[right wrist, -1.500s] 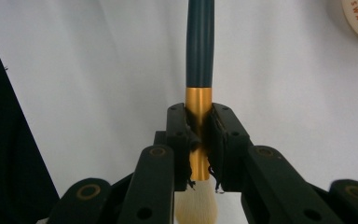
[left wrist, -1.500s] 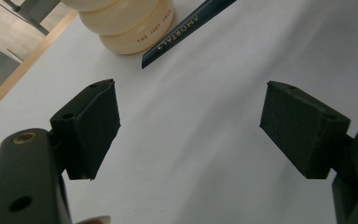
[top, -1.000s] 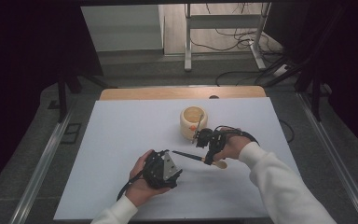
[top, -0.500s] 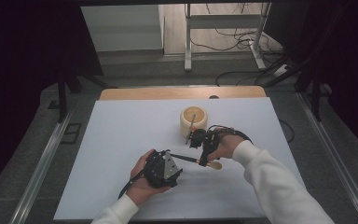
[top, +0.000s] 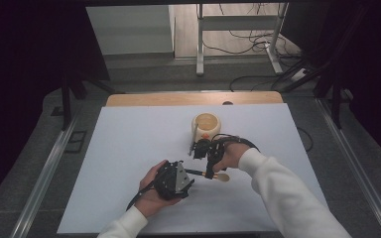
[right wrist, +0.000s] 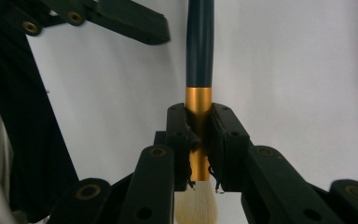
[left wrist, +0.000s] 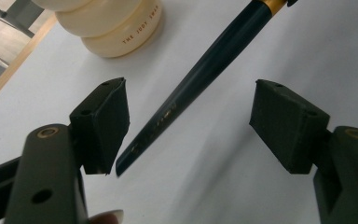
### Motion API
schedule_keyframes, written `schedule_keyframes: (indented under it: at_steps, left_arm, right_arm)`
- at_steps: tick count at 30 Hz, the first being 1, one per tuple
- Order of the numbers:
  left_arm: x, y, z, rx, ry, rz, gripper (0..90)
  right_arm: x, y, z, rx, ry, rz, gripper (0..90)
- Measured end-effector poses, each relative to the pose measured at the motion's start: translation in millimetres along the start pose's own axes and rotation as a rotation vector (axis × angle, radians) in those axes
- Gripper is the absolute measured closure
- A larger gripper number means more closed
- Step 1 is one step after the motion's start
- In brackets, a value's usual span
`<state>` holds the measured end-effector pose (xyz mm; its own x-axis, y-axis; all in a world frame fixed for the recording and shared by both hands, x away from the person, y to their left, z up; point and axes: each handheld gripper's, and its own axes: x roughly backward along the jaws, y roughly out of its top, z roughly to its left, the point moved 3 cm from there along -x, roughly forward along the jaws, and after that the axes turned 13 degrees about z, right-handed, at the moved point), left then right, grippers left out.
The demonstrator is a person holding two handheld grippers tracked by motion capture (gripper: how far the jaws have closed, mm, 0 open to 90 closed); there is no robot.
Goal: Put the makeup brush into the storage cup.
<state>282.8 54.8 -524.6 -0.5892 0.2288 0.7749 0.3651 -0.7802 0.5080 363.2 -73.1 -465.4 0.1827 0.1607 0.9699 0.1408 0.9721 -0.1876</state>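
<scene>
Change since earlier frame: right gripper (top: 209, 163) has carried the brush (top: 204, 174) a little toward 9 o'clock on the table, so the handle tip now lies between the jaws of the left gripper (top: 186, 174), which have just been closing around it.
Key relation: handle tip sits in the gap of the left gripper (left wrist: 189, 116), near the 9 o'clock pad (left wrist: 103, 122), touching neither pad.
Long axis: brush (left wrist: 200, 79) runs from 7 o'clock to 1 o'clock in the left gripper view; across the table it runs 9 to 3 o'clock.
Nearer hand: right, already holding; left just beside the free end.
Left tongs: apart.
Right tongs: clamped on the gold ferrule (right wrist: 198, 105) of the brush (right wrist: 199, 46), bristles (right wrist: 196, 205) toward the hand.
Brush location: just above the white table (top: 129, 148), at 6 o'clock from the cream jar (top: 206, 126).
Count: brushes one; jars one; grippers two.
</scene>
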Motion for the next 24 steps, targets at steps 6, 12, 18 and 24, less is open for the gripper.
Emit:
schedule_keyframes:
  at_steps: [6, 12, 18, 24]
  left_arm:
    - [-2.3, 0.0, -2.7, -0.025, -0.005, 0.000, 46.2]
    - [-2.1, -1.7, -3.6, -0.064, -0.041, 0.018, 65.0]
    - [-2.8, -1.8, -7.9, -0.134, -0.070, 0.040, 71.4]
    - [-0.6, -0.6, -11.8, -0.177, -0.092, 0.032, 79.2]
  right_arm:
    - [-0.4, 6.4, 3.4, 0.003, 0.019, 0.000, 78.8]
    - [-1.4, 10.4, 4.5, 0.015, 0.040, 0.014, 78.7]
    - [0.5, 11.4, 5.0, 0.030, 0.053, 0.024, 78.3]
    - [10.0, 12.6, 4.6, 0.030, 0.031, -0.002, 74.2]
